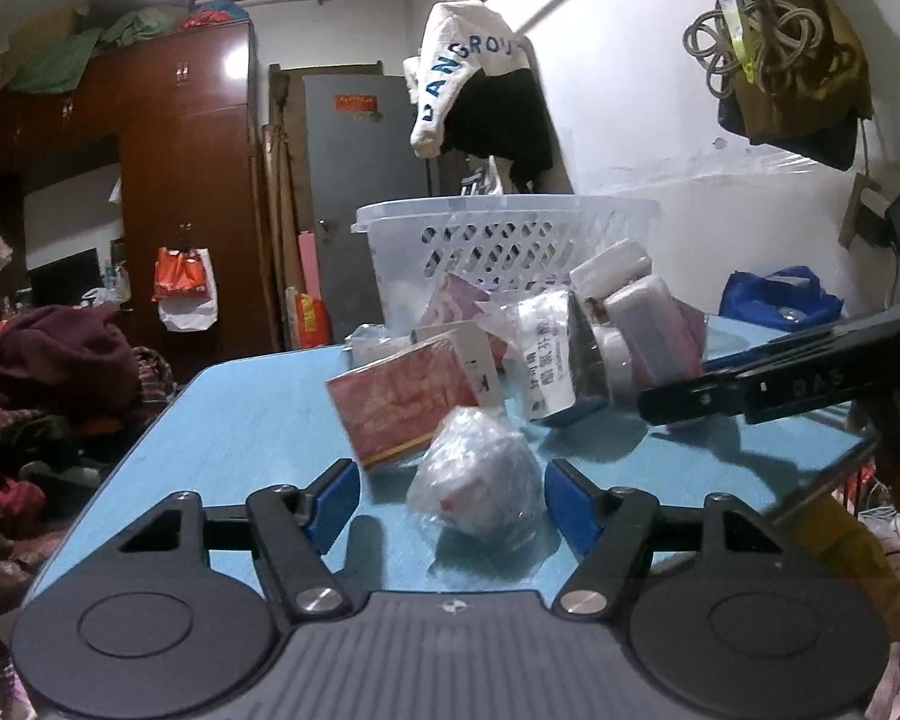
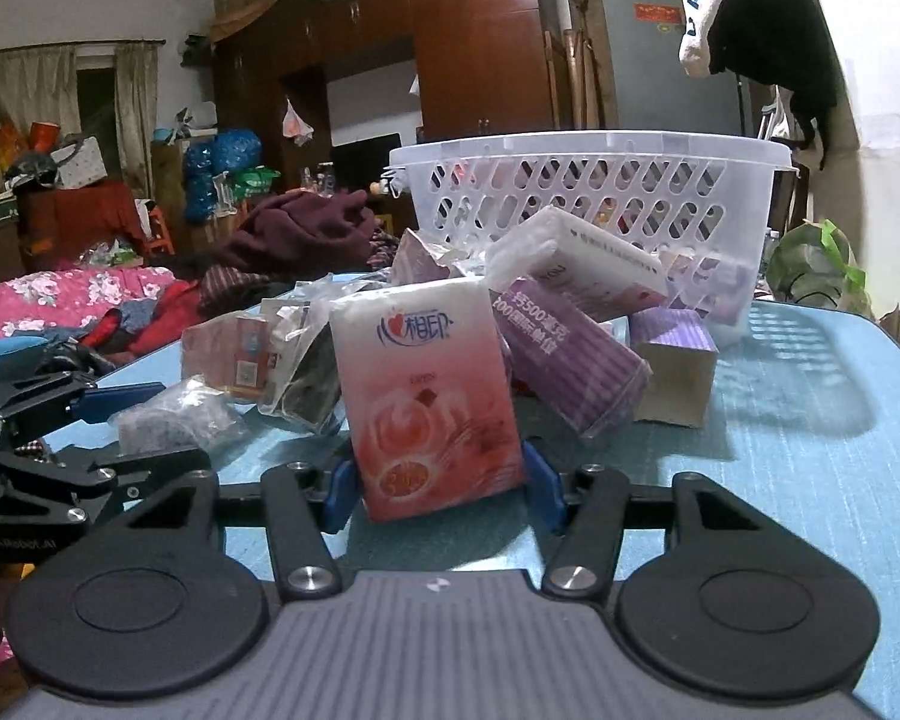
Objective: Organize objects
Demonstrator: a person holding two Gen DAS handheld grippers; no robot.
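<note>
Blue table (image 2: 810, 420) in cluttered bedroom | white basket (image 2: 588, 192) at its far edge | right gripper (image 2: 444, 480) pinching upright pink tissue pack (image 2: 432, 396) at near edge | left gripper (image 1: 450, 504) fingers spread around clear plastic bag (image 1: 480, 474), pads apart from it.

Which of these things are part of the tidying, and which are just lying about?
Part of the job: pink tissue pack, plastic-wrapped bundle, red box, purple box, white basket.

Just about: hanging white garment, wardrobe, heaped clothes.
</note>
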